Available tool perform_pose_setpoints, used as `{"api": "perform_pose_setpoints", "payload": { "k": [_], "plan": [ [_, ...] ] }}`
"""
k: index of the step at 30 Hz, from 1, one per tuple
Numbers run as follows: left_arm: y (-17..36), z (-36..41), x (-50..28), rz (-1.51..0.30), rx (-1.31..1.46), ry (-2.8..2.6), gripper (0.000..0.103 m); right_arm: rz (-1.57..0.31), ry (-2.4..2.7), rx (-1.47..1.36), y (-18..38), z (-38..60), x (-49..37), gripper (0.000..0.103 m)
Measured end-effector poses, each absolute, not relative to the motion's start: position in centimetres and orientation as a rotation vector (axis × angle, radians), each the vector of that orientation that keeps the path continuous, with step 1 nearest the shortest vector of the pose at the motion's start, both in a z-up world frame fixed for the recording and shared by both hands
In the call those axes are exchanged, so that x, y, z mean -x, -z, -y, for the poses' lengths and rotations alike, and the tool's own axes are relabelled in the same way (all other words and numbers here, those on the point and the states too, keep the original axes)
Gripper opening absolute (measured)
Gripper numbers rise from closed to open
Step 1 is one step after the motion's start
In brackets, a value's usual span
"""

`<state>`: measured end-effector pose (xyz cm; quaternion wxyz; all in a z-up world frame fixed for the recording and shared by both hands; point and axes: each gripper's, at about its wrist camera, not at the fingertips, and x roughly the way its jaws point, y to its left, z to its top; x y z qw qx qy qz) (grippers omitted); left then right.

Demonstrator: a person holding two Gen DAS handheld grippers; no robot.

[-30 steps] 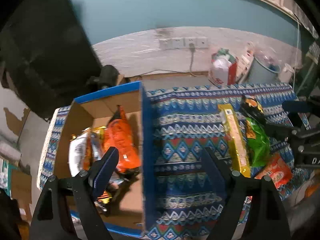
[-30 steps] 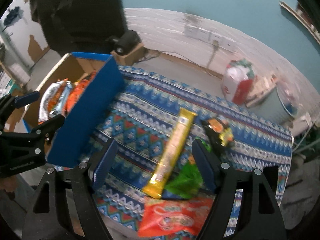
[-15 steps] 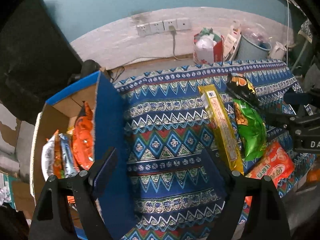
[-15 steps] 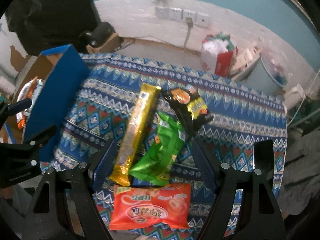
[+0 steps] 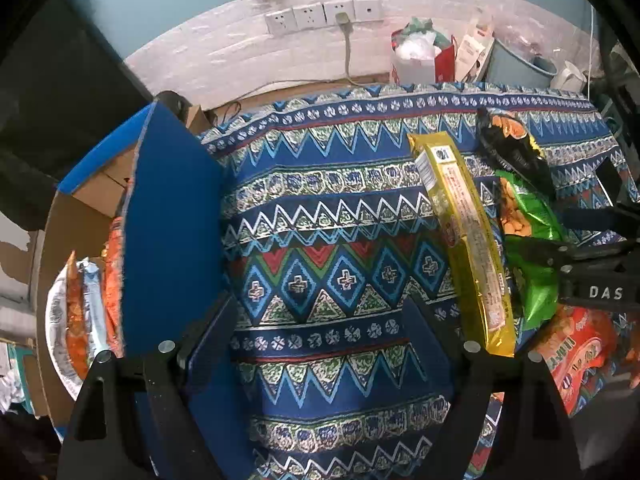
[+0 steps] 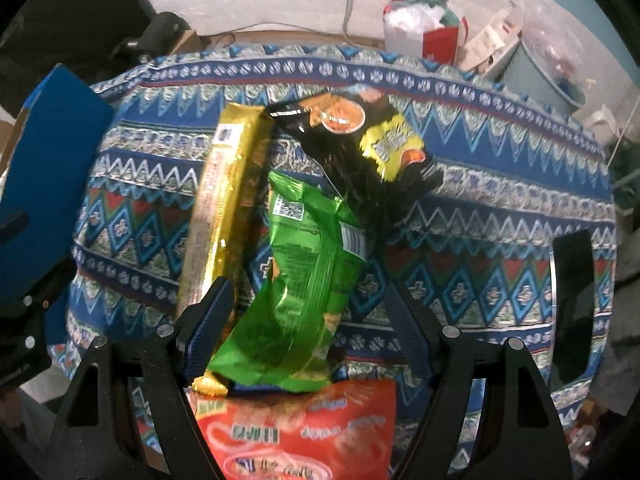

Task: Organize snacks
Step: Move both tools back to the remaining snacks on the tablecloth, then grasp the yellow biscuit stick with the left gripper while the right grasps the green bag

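A patterned blue cloth (image 5: 340,208) covers the table. At its left stands a blue cardboard box (image 5: 172,220) with several snack packs (image 5: 88,308) inside. My left gripper (image 5: 316,316) is open over bare cloth just right of the box wall. To the right lie a long yellow pack (image 5: 460,232), a green bag (image 6: 304,272), a black bag (image 6: 360,140) and a red bag (image 6: 296,432). My right gripper (image 6: 306,300) points down, open, with the green bag's lower half between its fingers and the yellow pack (image 6: 224,200) beside its left finger.
A flat black rectangle (image 6: 572,280) lies on the cloth at the right. Behind the table are wall sockets (image 5: 324,16), a red and white bag (image 5: 424,56) and a grey bin (image 5: 520,68). Dark furniture (image 5: 60,92) stands at the back left.
Both grippers have sunk toward the table. The left one shifted right, from above the box to over the cloth. The right one came down over the green bag.
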<state>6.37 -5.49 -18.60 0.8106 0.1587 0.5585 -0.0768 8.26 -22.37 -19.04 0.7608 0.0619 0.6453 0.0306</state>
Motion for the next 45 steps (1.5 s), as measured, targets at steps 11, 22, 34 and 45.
{"api": "perform_pose_setpoints", "payload": {
  "k": [11, 22, 34, 45],
  "plan": [
    [19.8, 7.2, -7.6, -1.227, -0.335, 0.180, 0.086, -1.442, -0.123, -0.112, 21.9, 21.9, -8.3, 0.049],
    [20.8, 10.8, -8.9, -1.297, -0.213, 0.241, 0.086, -1.378, -0.154, -0.034, 19.8, 24.5, -7.6, 0.029],
    [23.4, 15.2, -9.7, -1.334, -0.225, 0.253, 0.086, -1.369, -0.177, -0.070, 19.9, 26.5, -6.5, 0.029],
    [25.3, 15.7, -9.6, -1.309, -0.247, 0.264, 0.041, -1.358, -0.170, -0.090, 19.8, 27.5, -6.5, 0.029]
  ]
}}
